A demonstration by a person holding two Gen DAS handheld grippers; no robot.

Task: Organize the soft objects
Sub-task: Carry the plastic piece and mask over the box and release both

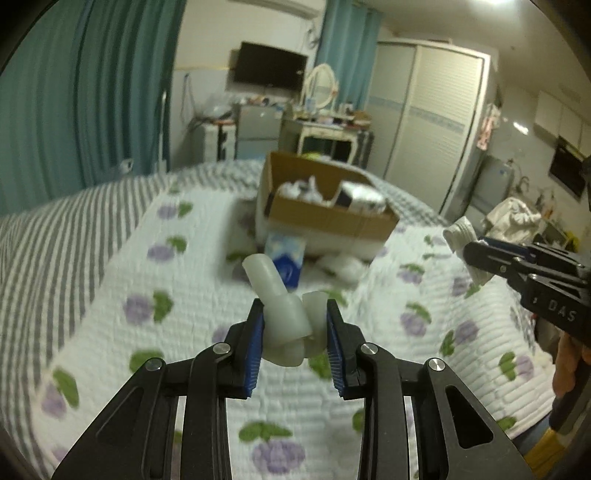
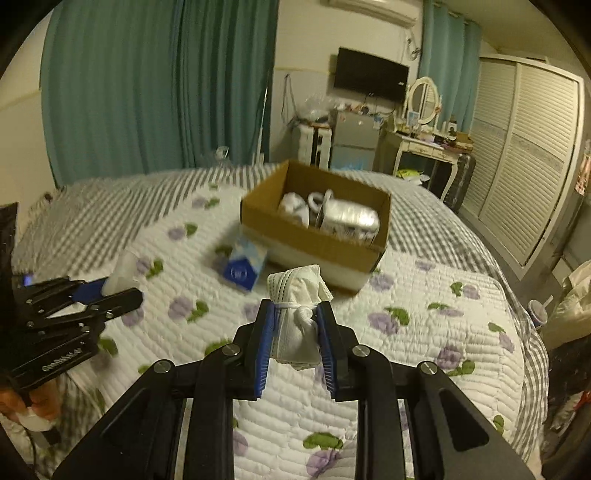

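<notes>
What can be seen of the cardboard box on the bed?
The cardboard box is brown, open-topped and rectangular, and rests on the floral quilt towards the far end of the bed. Inside lie white soft items and a silvery wrapped bundle. A blue-and-white packet lies beside its near corner. Neither hand-held gripper touches it.

Indoor light, warm and rather dim; your source is a ceiling lamp (image 1: 491, 3), blown out at the top right of the left wrist view. Glare sits on the far glossy wall (image 1: 521, 127) at right. Strong fisheye bending: the curtains (image 2: 159, 85) bow, and black vignette fills the corners of both views. The cardboard box (image 2: 325, 243) and the quilt (image 1: 192, 236) around it are smeared, while the near gripper fingers (image 1: 255, 332) read sharp. Shadows are soft and faint.
</notes>
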